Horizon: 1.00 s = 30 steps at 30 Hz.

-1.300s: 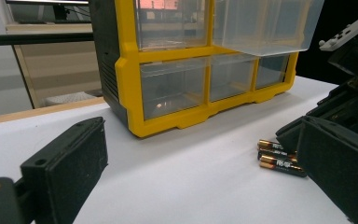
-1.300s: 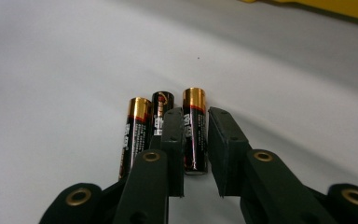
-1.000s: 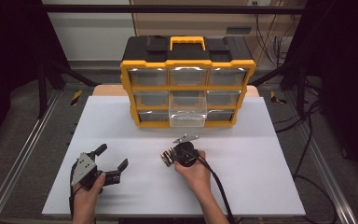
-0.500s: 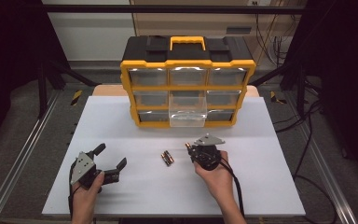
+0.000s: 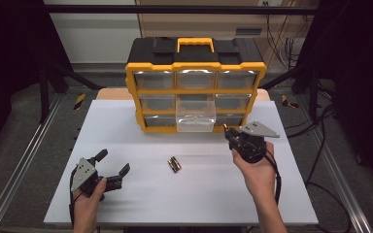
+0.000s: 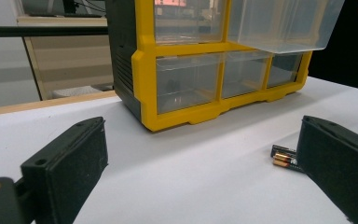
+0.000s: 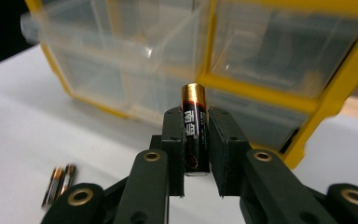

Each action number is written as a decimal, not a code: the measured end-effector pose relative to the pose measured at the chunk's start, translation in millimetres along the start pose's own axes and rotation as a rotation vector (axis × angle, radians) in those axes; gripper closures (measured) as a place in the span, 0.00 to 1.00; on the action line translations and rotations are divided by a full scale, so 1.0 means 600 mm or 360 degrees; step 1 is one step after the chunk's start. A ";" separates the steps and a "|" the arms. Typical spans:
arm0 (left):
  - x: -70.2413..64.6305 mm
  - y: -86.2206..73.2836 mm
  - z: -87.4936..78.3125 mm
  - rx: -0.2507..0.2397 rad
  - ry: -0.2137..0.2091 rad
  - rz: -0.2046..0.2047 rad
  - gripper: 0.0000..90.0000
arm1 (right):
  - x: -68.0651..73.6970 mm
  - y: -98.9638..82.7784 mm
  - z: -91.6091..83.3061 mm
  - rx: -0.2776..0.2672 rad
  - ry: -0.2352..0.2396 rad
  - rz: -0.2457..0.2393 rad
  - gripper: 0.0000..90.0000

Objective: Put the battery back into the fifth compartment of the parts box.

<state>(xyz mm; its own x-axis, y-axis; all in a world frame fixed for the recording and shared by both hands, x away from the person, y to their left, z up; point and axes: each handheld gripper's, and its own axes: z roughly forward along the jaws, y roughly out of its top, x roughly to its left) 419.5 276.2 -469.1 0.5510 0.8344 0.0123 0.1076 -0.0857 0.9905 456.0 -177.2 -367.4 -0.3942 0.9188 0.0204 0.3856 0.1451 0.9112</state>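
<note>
One battery (image 7: 195, 129) stands upright, pinched between the jaws of the right gripper (image 7: 196, 154), just before the yellow drawer organizer (image 5: 195, 65) and its pulled-out clear drawer (image 5: 195, 118). Two batteries (image 5: 174, 164) lie mid-table. Left gripper (image 5: 110, 171) rests with jaws spread, empty.

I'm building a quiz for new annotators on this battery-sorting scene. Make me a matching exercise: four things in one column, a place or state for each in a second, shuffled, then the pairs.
Things:
1. left gripper
2. right gripper
3. two batteries
4. clear drawer

States:
A. pulled out of the yellow organizer
B. open, holding nothing
C. shut on a single battery
D. lying side by side on the white table

Pairs: 1-B, 2-C, 3-D, 4-A
</note>
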 end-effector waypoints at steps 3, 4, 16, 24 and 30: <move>0.001 0.000 0.000 0.0001 0.0003 -0.0001 0.02 | -0.006 0.029 -0.012 -0.0062 -0.0015 -0.0022 0.85; 0.001 0.000 0.000 0.0000 0.0003 -0.0001 0.02 | -0.007 0.040 -0.015 -0.0082 -0.0017 -0.0030 0.85; 0.004 -0.001 -0.001 0.0005 0.0008 -0.0006 0.02 | 0.010 0.135 -0.010 -0.0187 0.0113 -0.0122 0.85; 0.004 -0.001 -0.001 0.0002 0.0009 -0.0007 0.02 | 0.027 0.171 0.014 -0.0166 0.0196 -0.0171 0.85; 0.004 0.000 -0.001 0.0001 0.0007 -0.0008 0.02 | 0.035 0.178 0.036 -0.0112 0.0252 -0.0176 0.85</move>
<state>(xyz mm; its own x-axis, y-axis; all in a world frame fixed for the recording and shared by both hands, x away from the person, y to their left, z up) 420.4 278.2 -469.0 0.5467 0.8373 0.0083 0.1109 -0.0822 0.9904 506.6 -134.4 -278.6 -0.5591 0.8288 -0.0223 0.2755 0.2110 0.9379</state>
